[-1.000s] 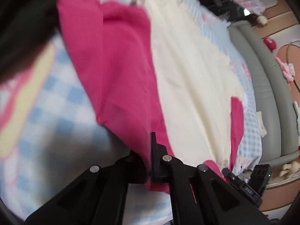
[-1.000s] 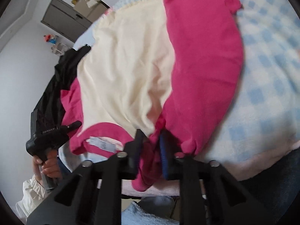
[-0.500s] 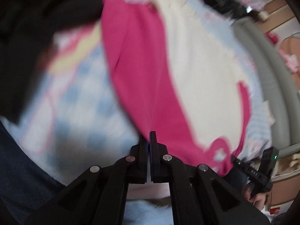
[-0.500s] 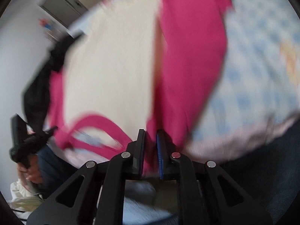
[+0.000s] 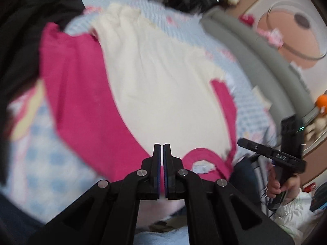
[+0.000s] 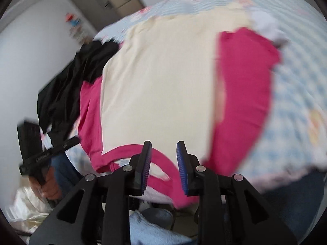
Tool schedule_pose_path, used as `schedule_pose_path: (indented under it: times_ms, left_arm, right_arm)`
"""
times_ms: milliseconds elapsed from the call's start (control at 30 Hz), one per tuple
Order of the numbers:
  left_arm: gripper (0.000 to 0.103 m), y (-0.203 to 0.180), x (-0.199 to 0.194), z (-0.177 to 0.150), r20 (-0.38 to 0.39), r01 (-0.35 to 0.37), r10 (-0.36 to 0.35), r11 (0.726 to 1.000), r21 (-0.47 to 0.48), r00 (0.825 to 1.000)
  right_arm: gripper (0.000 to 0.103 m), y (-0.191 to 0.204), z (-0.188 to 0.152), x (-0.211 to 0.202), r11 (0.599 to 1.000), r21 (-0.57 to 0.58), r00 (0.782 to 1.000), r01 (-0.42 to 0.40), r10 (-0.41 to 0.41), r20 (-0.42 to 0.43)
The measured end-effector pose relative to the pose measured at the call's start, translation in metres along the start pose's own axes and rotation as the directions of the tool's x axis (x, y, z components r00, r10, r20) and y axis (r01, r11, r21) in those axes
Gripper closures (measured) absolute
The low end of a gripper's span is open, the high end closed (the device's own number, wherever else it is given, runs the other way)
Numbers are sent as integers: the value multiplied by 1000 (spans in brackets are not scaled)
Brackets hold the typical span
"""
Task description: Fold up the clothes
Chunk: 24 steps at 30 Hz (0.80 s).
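While the cream-and-pink shirt [image 6: 159, 85] lies spread on the bed [image 6: 302, 85] with sleeves turned in, further folds remain; left gripper [image 5: 162, 149] fingers closed and empty, right gripper [image 6: 163, 149] fingers have just been opening, empty.

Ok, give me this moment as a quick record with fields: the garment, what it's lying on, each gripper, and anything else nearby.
garment: cream and pink shirt, spread flat, both pink sleeves folded in, collar nearest the grippers
surface: blue checked bedspread
left gripper: shut, nothing between the fingers
right gripper: jaws have just been opening, standing apart above the collar, no cloth gripped
nearby: black clothing beside the shirt's left sleeve
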<state>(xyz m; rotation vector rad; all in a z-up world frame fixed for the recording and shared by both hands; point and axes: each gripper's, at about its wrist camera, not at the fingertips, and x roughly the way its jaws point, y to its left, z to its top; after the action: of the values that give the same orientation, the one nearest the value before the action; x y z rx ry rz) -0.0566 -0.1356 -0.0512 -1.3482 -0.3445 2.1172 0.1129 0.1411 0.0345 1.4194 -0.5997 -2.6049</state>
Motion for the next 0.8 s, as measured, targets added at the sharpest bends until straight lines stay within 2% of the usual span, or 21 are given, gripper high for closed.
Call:
schedule_pose_path:
  times_ms: [33, 100, 133, 167, 233, 333, 400, 467, 500, 567, 667, 700, 733, 800]
  left_arm:
    - [100, -3, 11, -2, -50, -14, 15, 1000, 17, 999]
    - [100, -4, 35, -16, -162, -84, 92, 995, 53, 982]
    - [100, -3, 44, -23, -201, -102, 114, 992, 67, 973]
    - [100, 3, 46, -33, -207, -102, 111, 993, 56, 972]
    - [100, 14, 41, -42, -207, -63, 61, 998, -5, 976]
    - [100, 25, 30, -46, -230, -6, -11, 997, -73, 973]
    - [98, 22, 19, -42, -241, 15, -28, 998, -54, 970]
    - [92, 17, 12, -34, -227, 42, -46, 999, -24, 973]
    - [90, 14, 10, -27, -206, 63, -66, 998, -21, 976]
    - [77, 11, 11, -9, -159, 95, -97, 995, -25, 982]
    - [75, 3, 27, 5, -134, 83, -84, 996, -13, 987]
    - [73, -1, 36, 5, -142, 57, -57, 998, -4, 988]
    - [74, -1, 46, 1, -158, 18, -17, 1000, 7, 987]
    - [77, 1, 50, -13, -135, -30, 32, 999, 19, 990]
  right_arm:
    - [78, 2, 1, 13, 1000, -14, 1000, 2, -2, -17]
    - [78, 3, 1, 42, 1000, 4, 997, 30, -29, -77]
    - [78, 4, -3, 55, 999, 21, 994, 43, -41, -102]
    - [78, 1, -11, 57, 998, 39, 994, 41, -37, -106]
    - [78, -7, -26, 63, 996, 75, 993, 37, -29, -113]
    - [78, -11, -37, 59, 995, 95, 992, 44, -32, -123]
    - [78, -14, -36, 47, 995, 96, 993, 21, -10, -114]
    - [78, -17, -35, 36, 995, 98, 995, -2, 12, -103]
    - [78, -19, -31, 26, 995, 99, 997, -4, 11, -71]
    - [77, -31, -22, 11, 994, 106, 1000, 2, -1, -8]
    - [68, -55, -7, 8, 990, 131, 996, 58, -66, 64]
    - [67, -58, -4, 20, 990, 132, 997, 58, -64, 48]
    - [70, -63, -5, 40, 989, 124, 997, 77, -75, -22]
    - [74, -69, -10, 51, 985, 97, 988, 141, -135, -69]
